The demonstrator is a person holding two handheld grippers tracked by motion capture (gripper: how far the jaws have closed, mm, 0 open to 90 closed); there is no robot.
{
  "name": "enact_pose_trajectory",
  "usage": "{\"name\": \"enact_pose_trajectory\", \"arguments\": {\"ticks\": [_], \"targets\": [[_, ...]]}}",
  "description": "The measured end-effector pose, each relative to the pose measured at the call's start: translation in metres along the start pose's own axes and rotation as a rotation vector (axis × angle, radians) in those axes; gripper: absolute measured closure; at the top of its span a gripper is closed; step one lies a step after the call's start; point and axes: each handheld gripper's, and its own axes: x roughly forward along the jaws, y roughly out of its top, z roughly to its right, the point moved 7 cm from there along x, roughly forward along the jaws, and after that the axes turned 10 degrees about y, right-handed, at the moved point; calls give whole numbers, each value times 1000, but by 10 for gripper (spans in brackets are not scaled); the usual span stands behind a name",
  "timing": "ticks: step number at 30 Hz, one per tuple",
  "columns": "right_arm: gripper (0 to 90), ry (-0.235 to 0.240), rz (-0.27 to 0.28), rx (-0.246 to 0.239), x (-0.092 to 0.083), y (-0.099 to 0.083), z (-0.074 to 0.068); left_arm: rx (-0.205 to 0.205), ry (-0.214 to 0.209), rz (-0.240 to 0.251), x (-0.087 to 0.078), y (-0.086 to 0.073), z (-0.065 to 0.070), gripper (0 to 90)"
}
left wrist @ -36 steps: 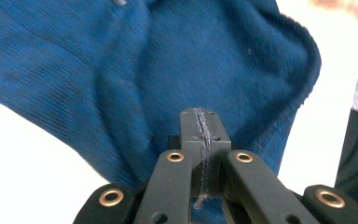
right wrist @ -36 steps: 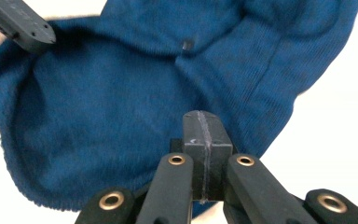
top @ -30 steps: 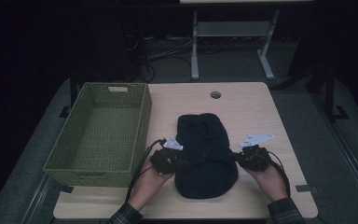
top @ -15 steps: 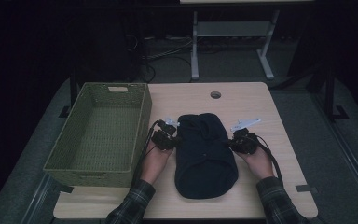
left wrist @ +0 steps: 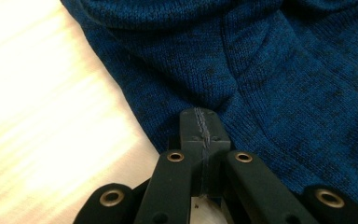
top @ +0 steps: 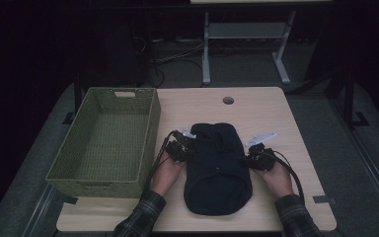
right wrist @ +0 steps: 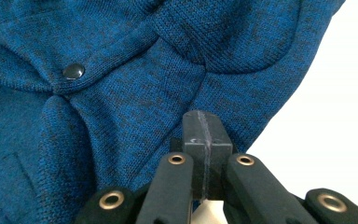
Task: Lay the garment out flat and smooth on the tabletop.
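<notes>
Both grippers, left (top: 183, 143) and right (top: 256, 152), flank the blue knit garment (top: 217, 170) (folded, snap-buttoned), fingers closed on its edges.

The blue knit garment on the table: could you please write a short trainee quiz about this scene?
1. True or false: the blue knit garment lies inside the green woven basket.
2. Which gripper is nearer the basket: A) the left gripper or B) the right gripper?
3. In the right gripper view, what small round fitting sits on the garment?

Key
1. False: the garment lies on the wooden table, beside the basket, which has nothing in it.
2. A. Both grippers are shut, one at each side edge of the garment; whether either pinches the knit cannot be told.
3. A dark snap button.
</notes>
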Motion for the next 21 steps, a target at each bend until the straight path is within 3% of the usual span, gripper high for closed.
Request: {"name": "enact_pose_trajectory", "arguments": {"ticks": [9,12,21], "targets": [[900,1,-29,-23,-13,-20,-18,16,-78,15,-8,-10,15,899],[899,18,-28,-8,-17,-26,-22,16,-112,20,-11,-14,21,898],[898,28,-25,-18,-22,-34,-28,23,-127,27,-13,-16,26,892]]}}
